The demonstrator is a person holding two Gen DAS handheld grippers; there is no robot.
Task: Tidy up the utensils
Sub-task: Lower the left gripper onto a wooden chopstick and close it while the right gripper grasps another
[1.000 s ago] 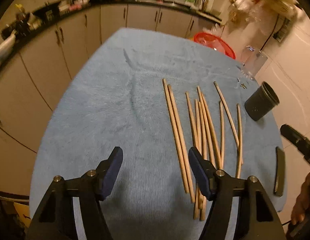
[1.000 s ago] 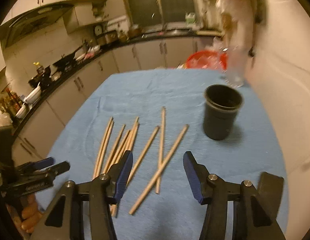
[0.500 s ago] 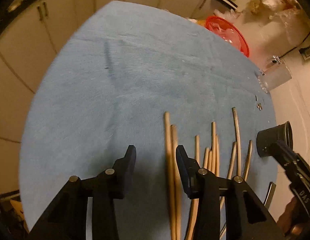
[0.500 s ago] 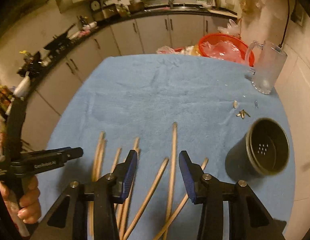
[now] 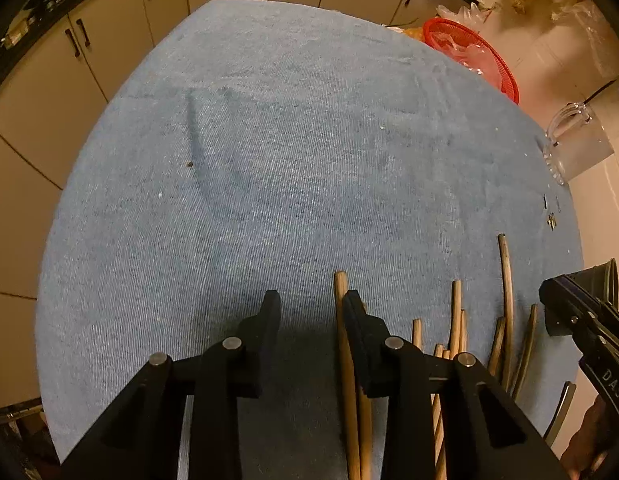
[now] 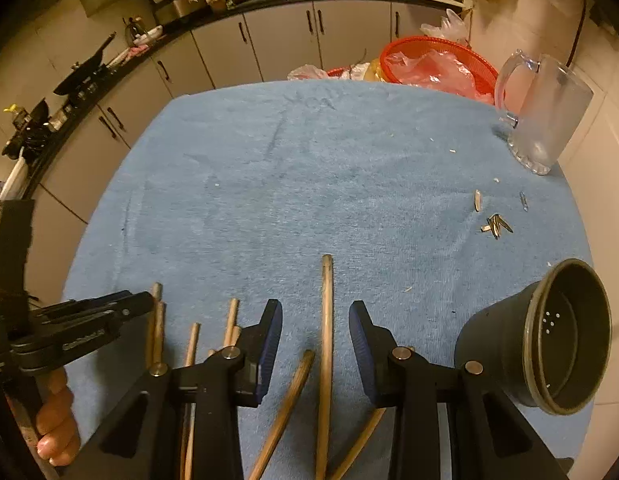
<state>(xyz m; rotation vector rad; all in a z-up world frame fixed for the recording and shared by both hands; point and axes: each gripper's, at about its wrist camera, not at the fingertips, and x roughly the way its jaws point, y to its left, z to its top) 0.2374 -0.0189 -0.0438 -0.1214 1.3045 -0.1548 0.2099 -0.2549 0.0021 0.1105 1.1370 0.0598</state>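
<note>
Several wooden chopsticks (image 6: 326,340) lie side by side on the blue cloth (image 6: 309,184); they also show in the left wrist view (image 5: 455,320). My right gripper (image 6: 314,332) is open low over them, with one chopstick between its fingers. My left gripper (image 5: 311,312) is open at the left end of the row; the leftmost chopstick (image 5: 343,340) lies just inside its right finger (image 5: 355,320). A black utensil cup (image 6: 549,340) stands right of my right gripper; its rim shows in the left wrist view (image 5: 607,284).
A frosted glass mug (image 6: 549,120) and a red basket (image 6: 433,64) stand at the far right of the cloth. Small metal bits (image 6: 495,226) lie beyond the cup. Kitchen cabinets (image 6: 277,44) run behind the table. A flat dark strip (image 5: 559,410) lies at the near right edge.
Both grippers have come down and forward toward the chopsticks, and their fingers have narrowed. The right one now straddles one chopstick; the left one has reached the leftmost pair.
</note>
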